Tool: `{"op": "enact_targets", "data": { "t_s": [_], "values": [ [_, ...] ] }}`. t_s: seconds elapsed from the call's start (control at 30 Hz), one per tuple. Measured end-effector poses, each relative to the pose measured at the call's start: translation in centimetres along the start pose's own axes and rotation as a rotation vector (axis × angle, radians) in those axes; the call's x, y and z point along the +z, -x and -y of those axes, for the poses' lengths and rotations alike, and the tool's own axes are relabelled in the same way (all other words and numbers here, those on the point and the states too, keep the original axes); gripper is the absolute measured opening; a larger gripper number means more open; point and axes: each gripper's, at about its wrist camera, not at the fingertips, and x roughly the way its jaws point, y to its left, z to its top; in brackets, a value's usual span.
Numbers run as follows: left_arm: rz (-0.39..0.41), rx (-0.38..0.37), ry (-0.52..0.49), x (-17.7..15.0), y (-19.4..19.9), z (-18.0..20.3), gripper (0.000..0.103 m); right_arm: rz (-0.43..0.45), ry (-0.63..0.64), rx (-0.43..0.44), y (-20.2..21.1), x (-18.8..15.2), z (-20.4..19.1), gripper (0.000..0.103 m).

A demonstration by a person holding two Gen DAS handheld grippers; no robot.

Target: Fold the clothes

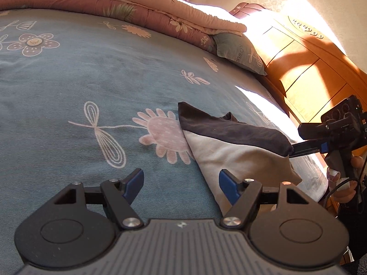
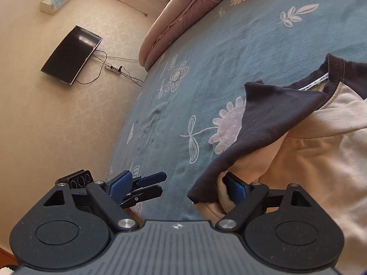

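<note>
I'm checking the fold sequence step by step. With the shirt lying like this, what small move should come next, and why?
Probably bring the left gripper to the shirt and pinch its near edge. Both grippers stand open and hold nothing; the dark sleeve is already folded over the cream body, beside the right gripper.

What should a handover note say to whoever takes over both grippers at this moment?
Left gripper: jaws open, empty, over the blue sheet.
Right gripper: jaws open, one finger at the shirt's edge, no grip.
Shirt: cream with dark sleeves, lying on the bed near the headboard.
Done: one dark sleeve folded over the body.
Left: the remaining folds.
</note>
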Motion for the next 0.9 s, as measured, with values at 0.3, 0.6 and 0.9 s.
{"op": "enact_targets", "data": {
  "t_s": [0.3, 0.6, 0.9],
  "values": [
    [0.084, 0.106, 0.092, -1.9, 6.5, -6.3, 0.073, -0.232, 0.124, 0.003, -13.7, 0.2, -7.6, 0.091],
    [0.073, 0.133, 0.119, -2.3, 7.8, -9.1, 0.074, -0.235, 0.259, -0.137, -14.6, -2.0, -8.9, 0.091],
    [-0.015, -0.112, -0.016, 1.3, -0.5, -2.5, 0.074, -0.077, 0.411, -0.461, -7.6, -6.7, -5.0, 0.091]
  ]
}}
